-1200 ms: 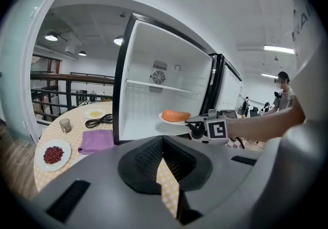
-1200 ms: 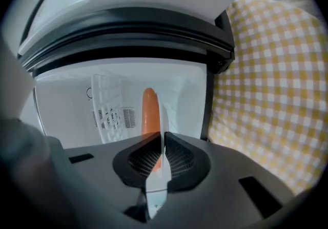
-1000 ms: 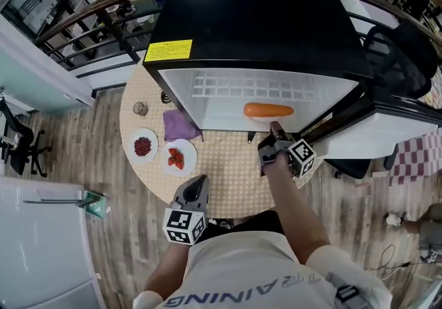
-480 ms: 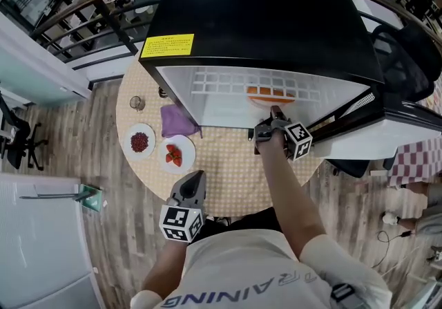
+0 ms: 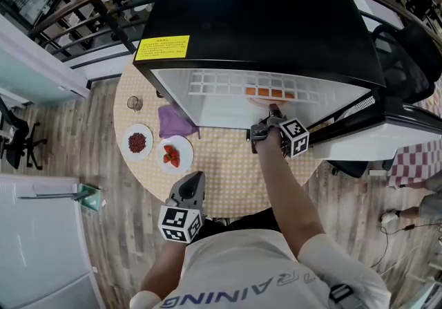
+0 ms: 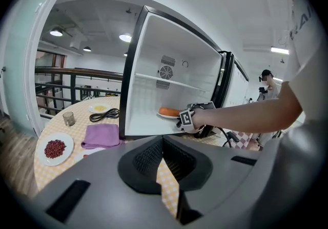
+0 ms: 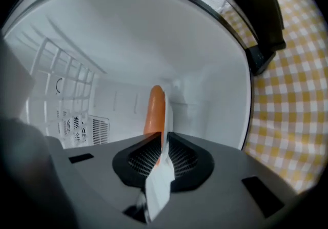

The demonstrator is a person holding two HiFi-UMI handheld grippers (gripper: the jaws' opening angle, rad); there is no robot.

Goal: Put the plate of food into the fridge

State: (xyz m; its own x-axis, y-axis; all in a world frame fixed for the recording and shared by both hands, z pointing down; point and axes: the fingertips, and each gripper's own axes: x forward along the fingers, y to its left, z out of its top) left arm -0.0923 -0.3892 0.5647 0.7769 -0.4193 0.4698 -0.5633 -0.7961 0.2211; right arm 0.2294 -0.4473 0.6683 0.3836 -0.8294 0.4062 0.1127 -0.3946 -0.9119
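White plate (image 7: 159, 174) in right tongs (image 5: 274, 110) — arm stretched into fridge (image 5: 262, 17).

Upper centre of the head view, the fridge (image 5: 228, 110) cavity stands open, bare white at its left. The right gripper (image 5: 273, 113) and plate of food (image 5: 262, 92) fill its right, under the wire shelf (image 5: 221, 83). The open door (image 5: 380, 136) walls the right edge. The table (image 5: 228, 176) centre is free (purple cloth (image 5: 173, 121) and bean plate (image 5: 138, 142) crowd the left).

Shirt (image 5: 242, 266) reads "RAINING"; fridge (image 5: 262, 17) label (image 5: 161, 48) illegible.
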